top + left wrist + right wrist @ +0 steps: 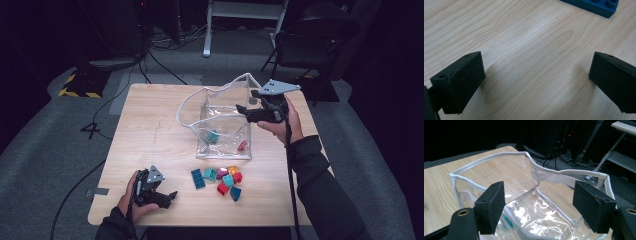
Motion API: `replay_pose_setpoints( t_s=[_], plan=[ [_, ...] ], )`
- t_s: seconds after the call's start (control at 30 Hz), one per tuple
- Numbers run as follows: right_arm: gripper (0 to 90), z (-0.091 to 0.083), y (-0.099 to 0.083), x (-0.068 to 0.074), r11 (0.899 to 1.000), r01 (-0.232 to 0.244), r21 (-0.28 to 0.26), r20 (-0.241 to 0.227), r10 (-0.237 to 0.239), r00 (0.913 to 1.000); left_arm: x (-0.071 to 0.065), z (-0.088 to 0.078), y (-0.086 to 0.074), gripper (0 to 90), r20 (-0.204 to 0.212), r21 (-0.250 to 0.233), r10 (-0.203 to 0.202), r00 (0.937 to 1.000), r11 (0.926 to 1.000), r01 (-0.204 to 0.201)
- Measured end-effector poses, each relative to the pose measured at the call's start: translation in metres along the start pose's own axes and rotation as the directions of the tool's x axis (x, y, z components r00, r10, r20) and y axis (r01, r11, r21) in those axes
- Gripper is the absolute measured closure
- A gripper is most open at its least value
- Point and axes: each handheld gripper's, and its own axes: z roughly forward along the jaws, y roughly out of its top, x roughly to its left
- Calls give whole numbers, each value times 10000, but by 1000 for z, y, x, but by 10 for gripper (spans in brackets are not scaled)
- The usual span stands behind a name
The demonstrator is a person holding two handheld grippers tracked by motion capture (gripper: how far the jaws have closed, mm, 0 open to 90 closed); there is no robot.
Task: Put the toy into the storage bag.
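A clear plastic bag (220,117) with a white rim (491,157) stands open in the middle of the wooden table (150,130). A teal brick (214,136) and a red brick (242,145) lie inside it. Several loose bricks (225,179) sit in front of the bag, with a flat blue brick (197,178) at their left. My right gripper (243,111) hangs over the bag's right side; its jaws stand open above the bag's mouth (540,200) with nothing between them. My left gripper (172,195) rests low at the front left, open (536,67), with the blue brick (596,6) just beyond it.
A dark chair (315,40) and a white desk frame (240,20) stand behind the table on grey carpet. Cables (150,60) run across the floor at the back left. Bare tabletop (145,110) lies left of the bag.
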Motion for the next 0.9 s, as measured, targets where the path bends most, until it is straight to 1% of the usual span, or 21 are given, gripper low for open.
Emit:
replay_pose_setpoints(
  t_s=[0.03,0.07,0.1,0.23,0.27,0.33,0.37,0.43,0.47,0.53,0.63,0.77,0.87,0.9],
  plan=[
    [257,-6,-1,2,9999,55,-105,-127,-57,9999,0,0,0,4,1,1,-7,10000,10000,7],
    [255,-9,-2,3,9998,103,-155,-156,-105,9998,0,0,0,4,2,1,-3,10000,10000,3],
    [255,-9,-2,3,9998,103,-155,-156,-105,9998,0,0,0,4,2,-1,-6,10000,10000,6],
    [254,-20,-9,8,9991,288,-311,-324,-298,9990,0,0,0,4,-17,3,20,10000,10000,-20],
    [254,-20,-9,8,9991,288,-311,-324,-298,9990,0,0,0,4,-17,3,20,10000,10000,-20],
    [254,-24,-12,10,9987,322,-392,-447,-339,9984,0,0,0,4,-21,2,13,10000,10000,-13],
    [252,-30,-16,13,9982,416,-439,-515,-438,9977,0,0,0,4,-20,4,20,10000,10000,-20],
    [252,-33,-18,14,9979,424,-494,-533,-450,9976,0,0,0,4,-19,2,11,10000,10000,-11],
    [251,-38,-22,17,9974,462,-552,-624,-496,9968,0,0,0,4,-20,2,14,10000,10000,-14],
    [252,-40,-24,18,9972,481,-567,-662,-518,9965,0,0,0,4,-18,6,13,10000,10000,-13],
    [251,-46,-31,22,9961,637,-609,-693,-679,9953,0,0,0,4,-20,5,14,10000,10000,-14],
    [250,-54,-43,26,9955,667,-666,-853,-723,9937,0,0,0,4,-6,3,1,10000,10000,-1],
    [250,-57,-47,28,9957,671,-644,-919,-728,9931,0,0,0,4,-18,8,25,10000,10000,-25],
    [250,-58,-52,30,9955,747,-578,-985,-801,9919,0,0,0,4,0,5,-4,10000,10000,4]
  ],
)
